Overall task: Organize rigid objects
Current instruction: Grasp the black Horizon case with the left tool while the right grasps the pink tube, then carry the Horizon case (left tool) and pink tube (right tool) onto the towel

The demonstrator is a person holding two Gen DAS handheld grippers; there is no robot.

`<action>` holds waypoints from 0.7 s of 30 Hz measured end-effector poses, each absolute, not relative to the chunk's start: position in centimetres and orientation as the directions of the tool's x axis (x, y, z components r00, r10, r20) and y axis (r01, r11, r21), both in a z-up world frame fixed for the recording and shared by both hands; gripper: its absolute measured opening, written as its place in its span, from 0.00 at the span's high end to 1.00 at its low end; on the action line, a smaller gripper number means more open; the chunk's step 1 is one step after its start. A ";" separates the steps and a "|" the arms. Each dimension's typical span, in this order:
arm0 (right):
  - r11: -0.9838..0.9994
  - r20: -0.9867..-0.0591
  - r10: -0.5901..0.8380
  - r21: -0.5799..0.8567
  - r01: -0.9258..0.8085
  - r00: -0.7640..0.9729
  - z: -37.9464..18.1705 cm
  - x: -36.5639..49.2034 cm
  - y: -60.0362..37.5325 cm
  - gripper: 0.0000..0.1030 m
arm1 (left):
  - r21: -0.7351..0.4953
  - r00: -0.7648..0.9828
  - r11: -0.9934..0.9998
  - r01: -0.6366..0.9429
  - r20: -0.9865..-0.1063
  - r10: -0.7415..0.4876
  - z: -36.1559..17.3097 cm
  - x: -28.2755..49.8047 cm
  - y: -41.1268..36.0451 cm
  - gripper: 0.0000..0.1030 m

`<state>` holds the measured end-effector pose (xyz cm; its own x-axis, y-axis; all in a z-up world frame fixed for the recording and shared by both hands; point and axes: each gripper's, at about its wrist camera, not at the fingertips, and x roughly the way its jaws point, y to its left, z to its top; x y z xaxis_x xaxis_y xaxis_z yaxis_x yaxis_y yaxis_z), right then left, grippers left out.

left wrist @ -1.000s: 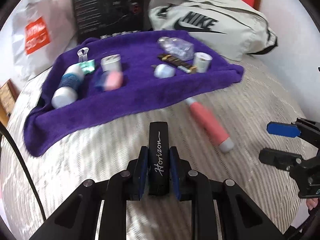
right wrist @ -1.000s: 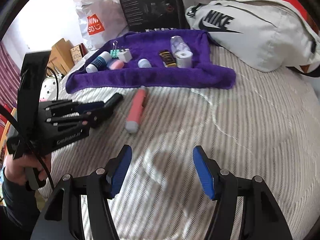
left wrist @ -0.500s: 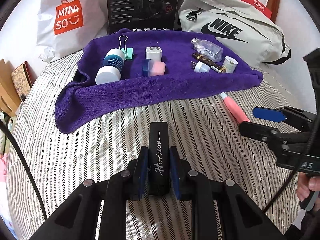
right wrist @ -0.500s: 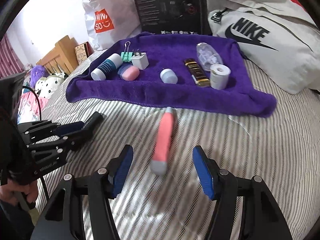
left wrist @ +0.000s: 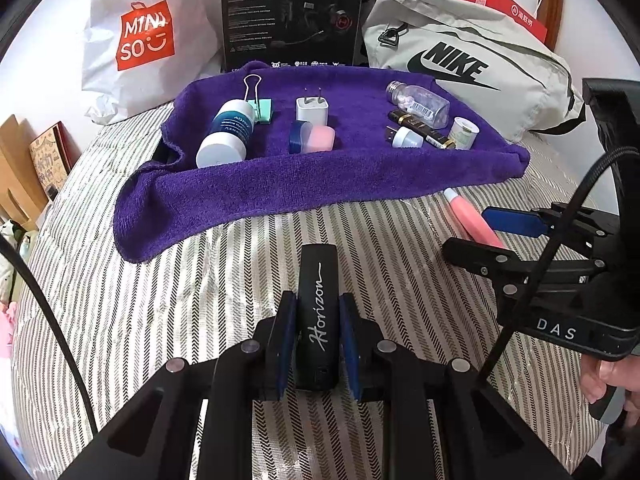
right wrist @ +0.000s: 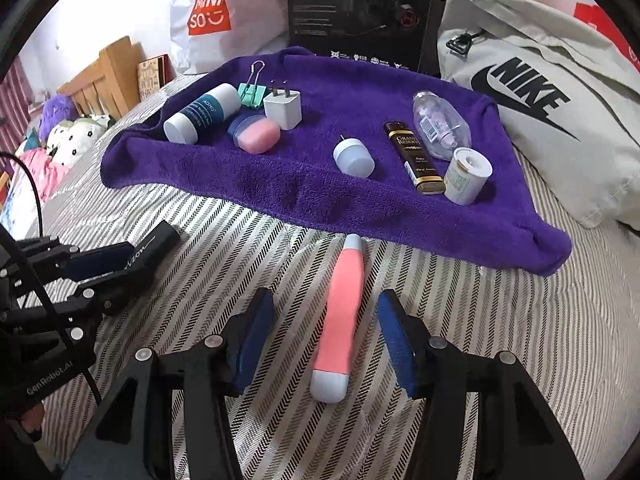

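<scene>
The black box (left wrist: 294, 16) runs off the top edge in both views, its small print too fine to read. The Nike bag (right wrist: 552, 92) is cut by the right edge of the right wrist view. The pink tube (left wrist: 474, 222) disappears behind the right gripper (left wrist: 490, 234) in the left wrist view. The label on the clear bottle (right wrist: 440, 126) is too small to read.
</scene>
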<state>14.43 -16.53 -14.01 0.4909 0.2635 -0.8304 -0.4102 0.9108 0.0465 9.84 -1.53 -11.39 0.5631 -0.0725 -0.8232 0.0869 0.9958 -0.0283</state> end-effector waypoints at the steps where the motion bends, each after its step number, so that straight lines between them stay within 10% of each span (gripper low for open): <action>1: 0.910 -0.828 0.264 0.043 -0.412 0.495 -14.0 14.4 -16.6 0.47 | -0.026 0.564 0.996 0.087 -0.823 -0.071 -11.4 9.8 -1.6 0.79; 3: 0.910 -0.827 0.260 0.037 -0.413 0.498 -14.0 14.3 -16.6 0.49 | -0.024 0.564 0.996 0.086 -0.823 -0.069 -11.4 9.8 -1.6 0.79; 6: 0.920 -0.839 0.245 0.042 -0.391 0.486 -13.6 14.1 -17.3 0.84 | -0.022 0.566 0.996 0.090 -0.822 -0.069 -11.4 9.8 -1.6 0.79; 21: 0.914 -0.846 0.213 -0.005 -0.407 0.489 -13.7 13.8 -16.5 0.84 | 0.001 0.574 0.996 0.092 -0.817 -0.052 -11.5 9.9 -1.9 0.79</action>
